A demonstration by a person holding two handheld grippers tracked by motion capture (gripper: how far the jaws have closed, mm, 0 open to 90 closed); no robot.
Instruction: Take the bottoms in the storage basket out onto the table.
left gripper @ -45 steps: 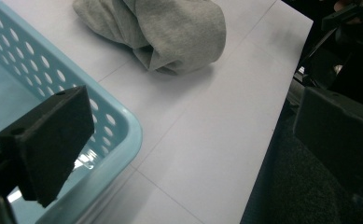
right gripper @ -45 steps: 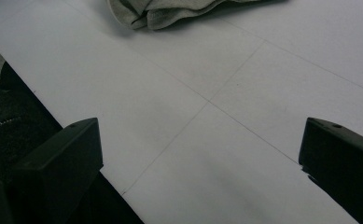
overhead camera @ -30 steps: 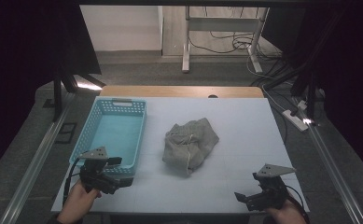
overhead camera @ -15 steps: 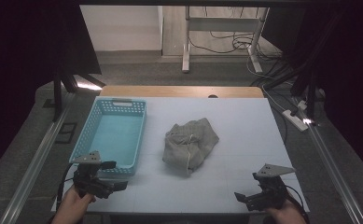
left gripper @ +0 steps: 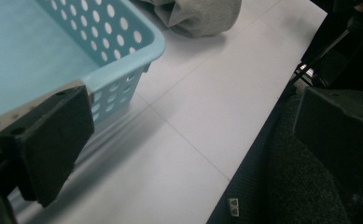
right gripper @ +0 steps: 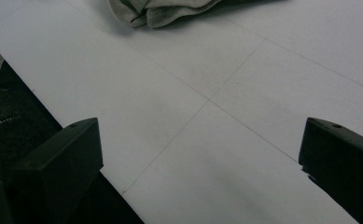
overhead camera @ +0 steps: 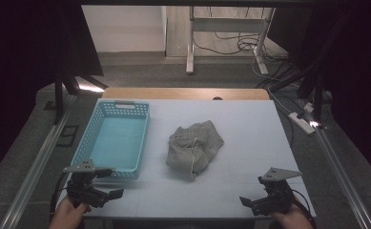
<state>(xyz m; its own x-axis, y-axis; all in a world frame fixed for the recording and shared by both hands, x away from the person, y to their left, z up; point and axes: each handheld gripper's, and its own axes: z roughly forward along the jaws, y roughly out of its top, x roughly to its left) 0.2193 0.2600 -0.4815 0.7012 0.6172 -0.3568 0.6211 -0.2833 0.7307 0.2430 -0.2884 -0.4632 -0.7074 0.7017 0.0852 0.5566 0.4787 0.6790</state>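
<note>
Two black hand-held grippers (overhead camera: pixel 104 193) (overhead camera: pixel 257 204), blocky black fingers (left gripper: pixel 48 140), grey three-cornered top plates, trailing cables.

Left gripper (overhead camera: pixel 108 193): held low at the person's near left, jaws spread wide, nothing between them.
Left hand (overhead camera: pixel 68 213): wrapped round the gripper's grip from below.
Right gripper (overhead camera: pixel 250 202): held low at the near right, jaws wide apart, pointing left.
Right hand (overhead camera: pixel 290 219): clasping its grip.
</note>
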